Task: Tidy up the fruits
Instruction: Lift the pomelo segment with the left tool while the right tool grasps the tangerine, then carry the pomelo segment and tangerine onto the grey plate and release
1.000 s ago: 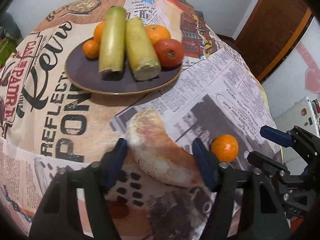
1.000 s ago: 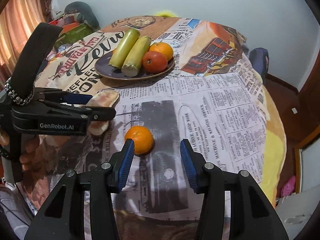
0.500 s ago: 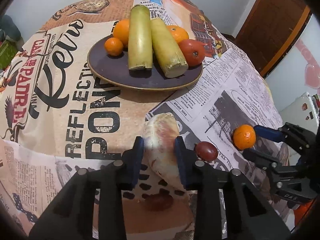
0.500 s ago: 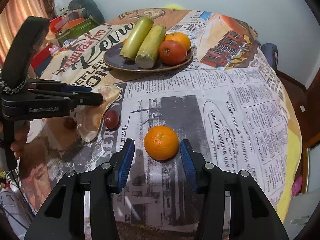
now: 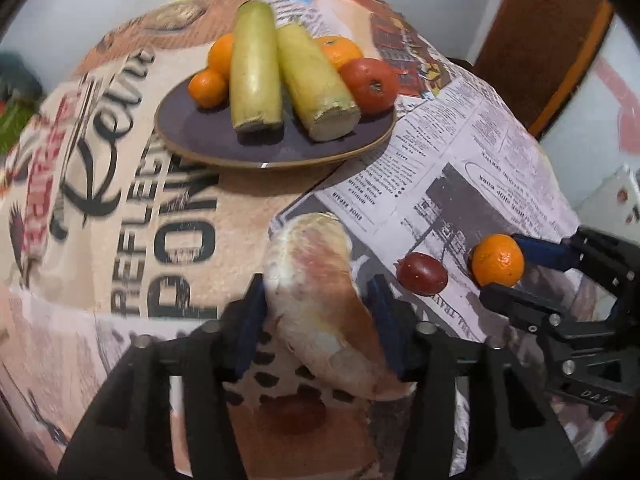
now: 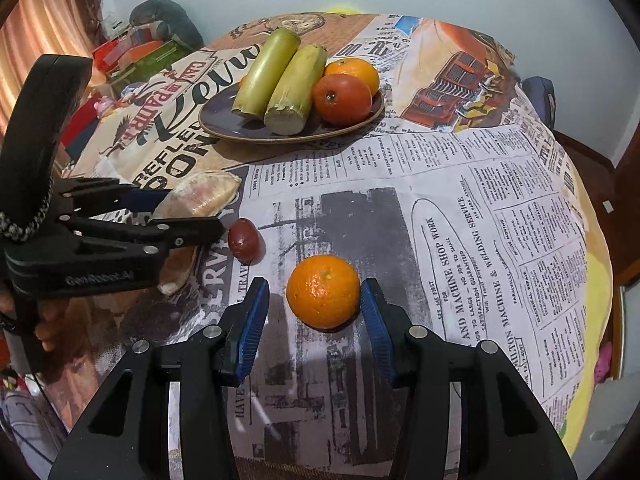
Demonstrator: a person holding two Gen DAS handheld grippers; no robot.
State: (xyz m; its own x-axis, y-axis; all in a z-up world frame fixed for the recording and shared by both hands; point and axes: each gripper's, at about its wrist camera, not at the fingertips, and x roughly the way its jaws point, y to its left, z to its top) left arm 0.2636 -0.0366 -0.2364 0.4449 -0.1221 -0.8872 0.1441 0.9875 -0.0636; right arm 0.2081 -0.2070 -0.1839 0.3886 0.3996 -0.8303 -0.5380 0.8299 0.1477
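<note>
A: What's on the table (image 6: pixel 460 184)?
B: A plate (image 5: pixel 208 140) of fruit. My left gripper (image 5: pixel 316 316) squeezes the long pale fruit (image 5: pixel 320 292).
A: And the right gripper (image 6: pixel 316 316)?
B: Open, fingers (image 6: pixel 252 320) around the orange (image 6: pixel 323 292), beside a small red fruit (image 6: pixel 244 239).

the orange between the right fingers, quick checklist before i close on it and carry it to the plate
1. Orange sits between the right gripper pads: ok.
2. Right jaws open wide enough: ok.
3. Orange centred: not ok, nearer the right pad.
4. Dark red fruit outside the closing path: ok.
5. Left gripper firm on the pale fruit: cannot tell.
6. Free space on the plate: ok, at its front.
</note>
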